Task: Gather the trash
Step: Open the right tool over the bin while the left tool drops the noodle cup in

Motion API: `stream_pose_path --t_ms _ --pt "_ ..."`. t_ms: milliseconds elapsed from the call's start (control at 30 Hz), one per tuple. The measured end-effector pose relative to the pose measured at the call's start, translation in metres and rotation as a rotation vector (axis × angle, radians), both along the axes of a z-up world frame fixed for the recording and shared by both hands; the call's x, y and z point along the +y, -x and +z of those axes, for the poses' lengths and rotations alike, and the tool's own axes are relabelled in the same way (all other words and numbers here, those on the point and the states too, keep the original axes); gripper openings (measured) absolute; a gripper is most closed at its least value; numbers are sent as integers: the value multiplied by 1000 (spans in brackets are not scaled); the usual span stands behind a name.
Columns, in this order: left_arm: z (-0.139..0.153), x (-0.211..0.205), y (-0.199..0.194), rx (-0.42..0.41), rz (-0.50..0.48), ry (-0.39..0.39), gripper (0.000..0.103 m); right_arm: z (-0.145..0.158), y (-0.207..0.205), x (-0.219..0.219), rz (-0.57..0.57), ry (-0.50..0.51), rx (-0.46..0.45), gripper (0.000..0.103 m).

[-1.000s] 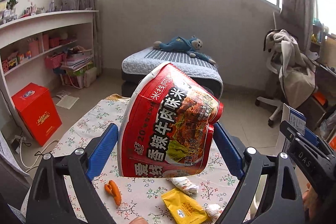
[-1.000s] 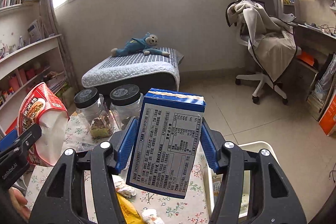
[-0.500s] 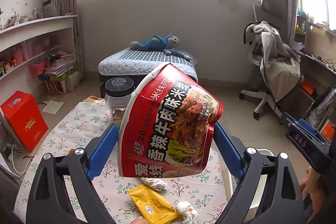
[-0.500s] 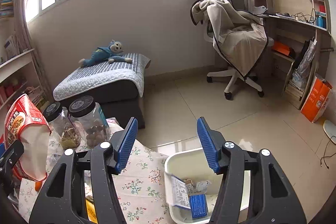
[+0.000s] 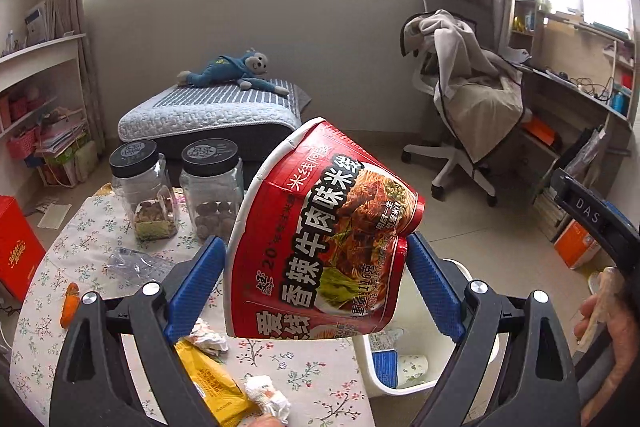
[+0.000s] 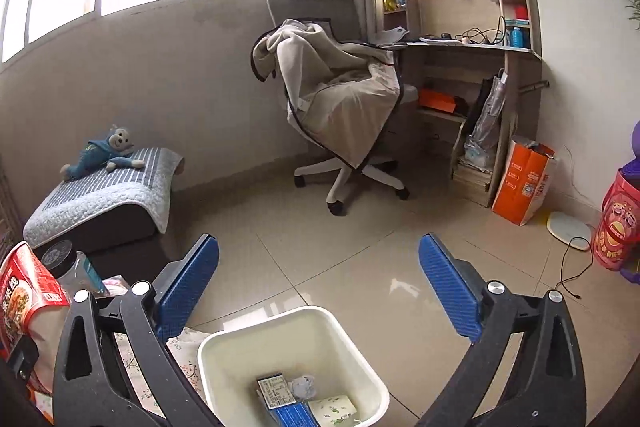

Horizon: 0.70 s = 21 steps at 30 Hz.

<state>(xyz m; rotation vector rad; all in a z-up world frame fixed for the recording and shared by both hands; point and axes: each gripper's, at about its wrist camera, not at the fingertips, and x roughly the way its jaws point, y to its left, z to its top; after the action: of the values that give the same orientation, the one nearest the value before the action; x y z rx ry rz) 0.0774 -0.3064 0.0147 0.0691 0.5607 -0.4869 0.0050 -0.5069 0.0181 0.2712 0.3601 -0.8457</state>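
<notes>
- The crushed red paper noodle bowl point(image 5: 320, 239) with a white rim and bold white Chinese lettering sits clamped between your left gripper's point(image 5: 312, 283) blue pads; it is tilted, rim up and to the left, its side wall creased and dented where the right pad presses in.
- A printed photo of noodles and greens covers the bowl's side facing the camera.
- Below and to the right of your left gripper stands the white plastic waste bin point(image 5: 456, 359), with a blue carton and a small paper cup inside.
- Your right gripper point(image 6: 320, 291) is spread wide and holds nothing; it hangs above that same bin point(image 6: 240, 343), where a blue printed carton point(image 6: 280, 399) lies among other scraps.
- Under your left gripper, on the floral tablecloth point(image 5: 80, 267), lie a yellow foil wrapper point(image 5: 212, 383), two crumpled white tissues point(image 5: 208, 335), a clear plastic film point(image 5: 136, 263) and a small orange item point(image 5: 70, 303).
- Ahead of it, at the cloth's far edge, stand two clear jars with black lids point(image 5: 176, 187).
</notes>
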Motion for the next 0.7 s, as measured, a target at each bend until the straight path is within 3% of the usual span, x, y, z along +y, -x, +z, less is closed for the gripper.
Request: stream_pose_path --t_ms 233,500,700 --pt "-5 -55 13 24 -79 4 88 -4 26 -46 -114 -95 -41 96" --pt "-12 -106 16 74 -172 -28 89 -4 47 -68 -174 -119 -65 96" --pt "-16 -110 13 118 -171 -34 94 -4 51 -65 -175 -106 -61 96"
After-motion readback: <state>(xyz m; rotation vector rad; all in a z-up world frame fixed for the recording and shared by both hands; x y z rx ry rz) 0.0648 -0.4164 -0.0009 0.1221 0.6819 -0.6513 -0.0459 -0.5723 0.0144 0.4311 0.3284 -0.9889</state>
